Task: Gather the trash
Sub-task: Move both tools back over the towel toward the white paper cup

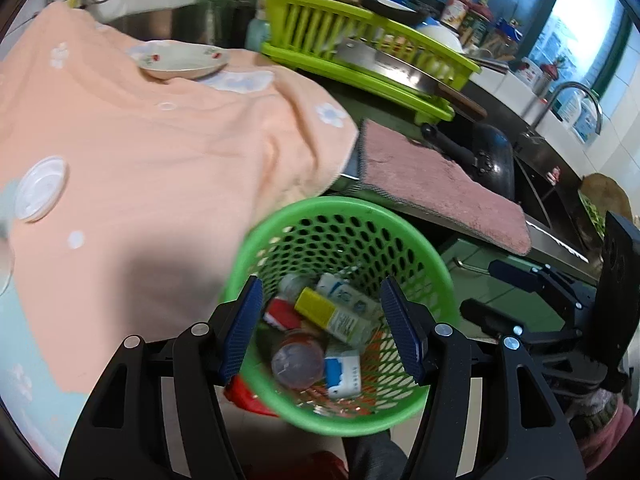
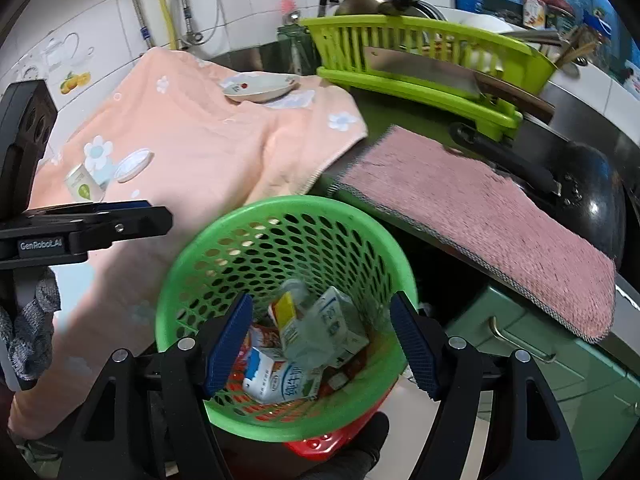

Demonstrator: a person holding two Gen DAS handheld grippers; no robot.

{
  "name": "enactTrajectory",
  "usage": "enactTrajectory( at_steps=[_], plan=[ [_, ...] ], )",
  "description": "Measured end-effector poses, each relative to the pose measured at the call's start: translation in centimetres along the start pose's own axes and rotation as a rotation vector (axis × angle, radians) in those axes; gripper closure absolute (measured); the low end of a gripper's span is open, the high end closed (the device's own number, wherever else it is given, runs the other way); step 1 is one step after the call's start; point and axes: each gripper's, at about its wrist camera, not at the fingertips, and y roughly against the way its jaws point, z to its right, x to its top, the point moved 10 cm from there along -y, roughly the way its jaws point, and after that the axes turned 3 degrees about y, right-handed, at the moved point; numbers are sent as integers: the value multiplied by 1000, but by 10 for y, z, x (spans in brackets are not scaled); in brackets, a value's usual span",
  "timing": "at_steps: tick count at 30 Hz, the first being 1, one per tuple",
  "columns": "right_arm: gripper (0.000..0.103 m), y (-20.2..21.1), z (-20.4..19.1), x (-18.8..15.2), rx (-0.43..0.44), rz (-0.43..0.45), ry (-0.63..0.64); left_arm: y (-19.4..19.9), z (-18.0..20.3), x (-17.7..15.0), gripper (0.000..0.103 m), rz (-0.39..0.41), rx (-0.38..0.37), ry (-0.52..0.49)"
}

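A green perforated basket point(image 1: 344, 212) point(image 2: 280, 212) stands below the counter edge and holds several cartons, small bottles and a plastic cup point(image 1: 298, 364). My left gripper point(image 1: 324, 320) is open and empty right above the basket. My right gripper point(image 2: 324, 340) is open and empty above the basket too, over a milk carton point(image 2: 276, 380). On the peach towel point(image 1: 152, 152) point(image 2: 208, 136) lie a white plastic lid point(image 1: 40, 190) point(image 2: 134, 165) and a small green-and-white carton point(image 2: 82, 184). The left gripper also shows in the right wrist view point(image 2: 120, 220).
A flowered plate point(image 1: 180, 60) point(image 2: 260, 86) sits on the towel's far end. A lime dish rack point(image 1: 360, 40) point(image 2: 420, 60) with a cleaver stands behind. A pink cloth point(image 1: 440, 184) point(image 2: 480, 220) covers the counter edge, next to a black pan point(image 2: 592, 200) and sink.
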Motion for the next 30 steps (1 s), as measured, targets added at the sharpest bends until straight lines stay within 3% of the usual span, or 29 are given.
enactTrajectory(
  at_steps=[16, 30],
  plan=[
    [32, -14, -72, 26, 73, 3, 108, 46, -79, -12, 42, 57, 111, 81],
    [29, -29, -133, 44, 135, 4, 184, 80, -139, -20, 35, 102, 192, 148]
  ],
)
